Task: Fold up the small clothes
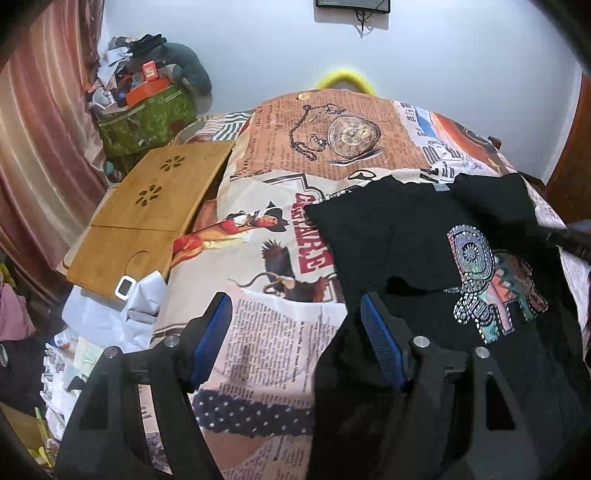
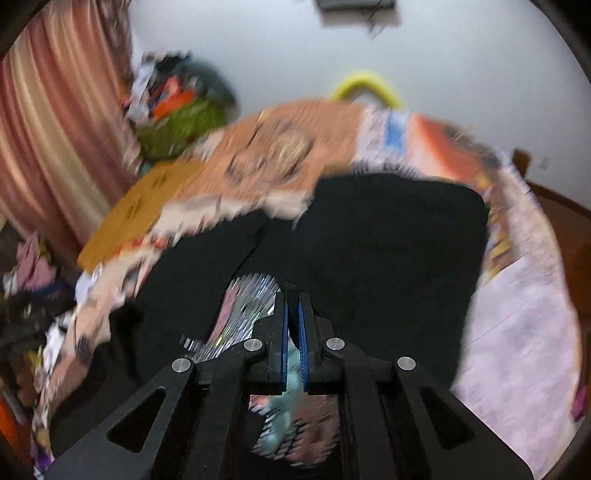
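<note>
Room, left wrist view: pale wall (image 1: 258, 48) at the back, pinkish curtain (image 1: 40, 122) on the left, dark screen (image 1: 352, 4) mounted high on the wall.
Surface: bed under a printed bedspread (image 1: 280, 206) with newspaper text, a pocket watch, a cowboy and an eagle.
T-shirt: black t-shirt (image 1: 399, 236) lies on the right part of the bedspread, sequin design facing up, one edge partly turned over.
Left gripper: left gripper (image 1: 295, 321) hangs above the bedspread at the shirt's left edge, blue pads well apart, nothing between them; its right finger sits over black cloth.
Board: wooden board (image 1: 147, 214) with cut-out flower holes lies on the bed's left side.
Bag: green bag (image 1: 147, 118) heaped with oddments stands in the far left corner.
Hoop: yellow hoop (image 1: 345, 79) shows behind the far end of the bed.
Clutter: white cloth and papers (image 1: 107, 314) lie beside the bed at lower left.

Room, right wrist view: heavily blurred; same wall, curtain (image 2: 48, 136), bed and board (image 2: 140, 210) can be made out.
T-shirt: black cloth (image 2: 388, 240) fills the middle of the view, sequin design just in front of and under the fingers.
Right gripper: right gripper (image 2: 292, 306) has its blue pads nearly together, pinching a fold of the black t-shirt near the design; blur hides how much cloth is caught.
</note>
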Demonstrator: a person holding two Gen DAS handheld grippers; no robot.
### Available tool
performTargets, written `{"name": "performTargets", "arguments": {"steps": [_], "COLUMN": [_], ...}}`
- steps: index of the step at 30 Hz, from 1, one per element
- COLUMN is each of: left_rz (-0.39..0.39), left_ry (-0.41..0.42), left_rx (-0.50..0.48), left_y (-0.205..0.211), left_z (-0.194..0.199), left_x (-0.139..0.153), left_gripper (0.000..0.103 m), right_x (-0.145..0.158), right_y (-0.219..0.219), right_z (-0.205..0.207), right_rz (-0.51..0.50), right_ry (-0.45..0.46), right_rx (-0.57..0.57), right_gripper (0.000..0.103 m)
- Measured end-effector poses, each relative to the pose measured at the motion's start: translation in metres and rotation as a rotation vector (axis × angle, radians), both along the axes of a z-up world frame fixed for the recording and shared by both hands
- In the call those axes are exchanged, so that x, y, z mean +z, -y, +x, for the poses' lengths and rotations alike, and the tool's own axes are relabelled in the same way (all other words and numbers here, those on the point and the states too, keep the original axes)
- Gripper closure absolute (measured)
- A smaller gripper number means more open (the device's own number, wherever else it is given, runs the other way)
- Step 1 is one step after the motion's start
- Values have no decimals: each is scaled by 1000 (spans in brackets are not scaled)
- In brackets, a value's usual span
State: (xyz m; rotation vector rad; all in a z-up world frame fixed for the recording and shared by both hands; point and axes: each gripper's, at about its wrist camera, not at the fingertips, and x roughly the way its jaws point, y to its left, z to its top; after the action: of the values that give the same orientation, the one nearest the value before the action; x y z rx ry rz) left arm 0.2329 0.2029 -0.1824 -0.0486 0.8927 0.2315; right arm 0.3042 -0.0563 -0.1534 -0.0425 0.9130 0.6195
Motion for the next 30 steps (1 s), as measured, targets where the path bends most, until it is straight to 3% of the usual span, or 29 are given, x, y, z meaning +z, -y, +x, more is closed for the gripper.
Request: {"name": "performTargets", "arguments": {"steps": [6,9,11,14,18,23,25,27,28,30], "left_rz": [-9,-14,-15,-28,-66,-111,-149,-220,-262,-269], "left_ry": [-1,-1,-13,-43,-113,-273,-304,-318,-329,-347], "left_rx": [-14,-24,-15,-13,2,6,0,-11,-21,-40], "left_y": [-1,-3,-6,-13,-23,-27,-26,-25,-24,-18], "left_z": [8,25,43,75,122,183,200,211,218,226], "left_x": [1,0,-3,-12,-38,-92,-104,-110,-114,-115], "left_gripper": [27,23,23,23,22,23,32,51,56,80], "right_x": [-20,-6,5,20,19,-7,-21,-32,-36,-42], "right_y": [-6,13,22,51,79,93,91,87,86,82], "right_z": [-13,-14,-10,6,40,84,101,114,119,126], "right_rz": [-123,-107,-88,-68,-72,-56,-57,-43,-32,-24], "right_ry": [-83,-53,-15,37,36,-35,-65,-95,-107,-124], "right_rx": [64,57,29,-50,-158,-222,-233,-230,-223,-218], "right_gripper": [87,79,66,61,60,60,60,60,60,62]}}
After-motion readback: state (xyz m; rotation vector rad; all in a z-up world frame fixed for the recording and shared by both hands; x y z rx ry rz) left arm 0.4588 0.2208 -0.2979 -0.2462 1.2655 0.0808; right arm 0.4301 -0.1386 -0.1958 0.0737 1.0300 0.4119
